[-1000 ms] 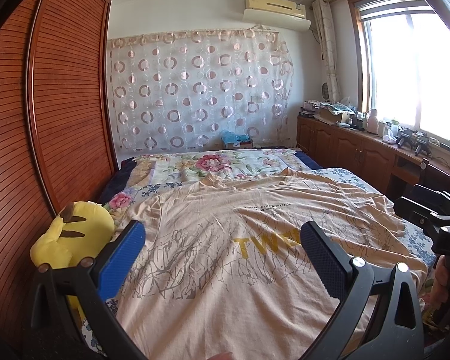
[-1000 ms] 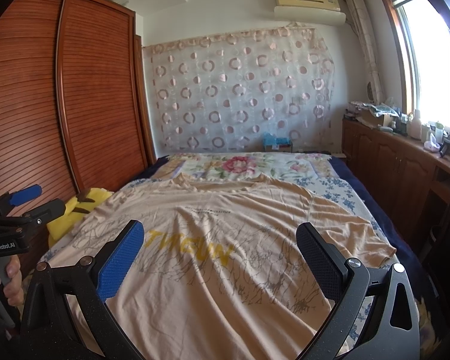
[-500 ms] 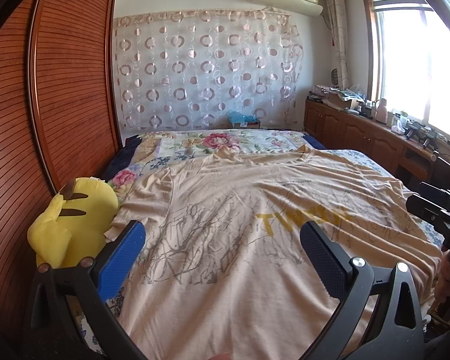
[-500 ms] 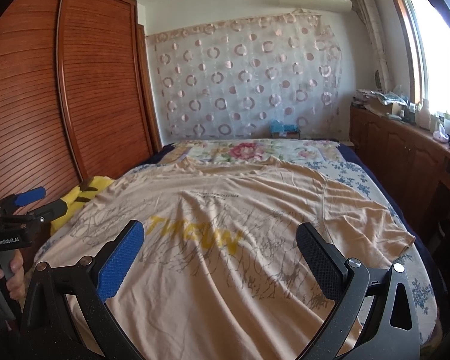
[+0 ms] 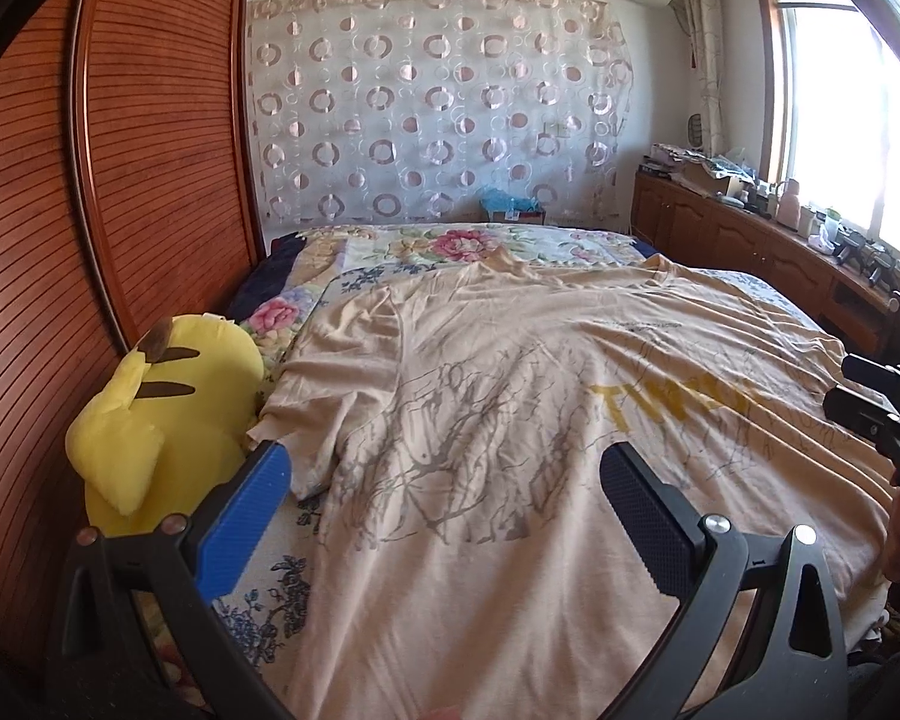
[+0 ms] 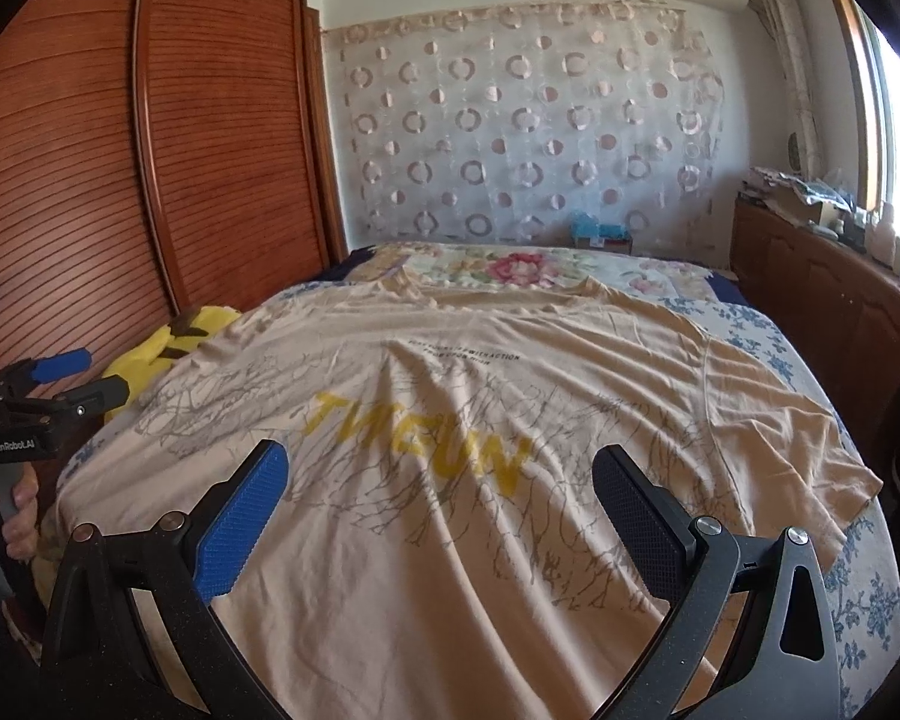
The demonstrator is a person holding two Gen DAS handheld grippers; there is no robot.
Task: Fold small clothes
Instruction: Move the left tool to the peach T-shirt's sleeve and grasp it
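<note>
Both my left tongs (image 5: 444, 495) and right tongs (image 6: 438, 495), released, have dropped nearer the beige T-shirt (image 6: 480, 450) spread flat on the bed (image 6: 768, 348), apparently toward its hem, unfolded.

Each gripper (image 5: 444, 504) (image 6: 441, 501) has a black frame, silver screws, one blue finger (image 5: 243, 516) and one black finger (image 5: 645, 519). White letters say "GenRobot.AI".
</note>
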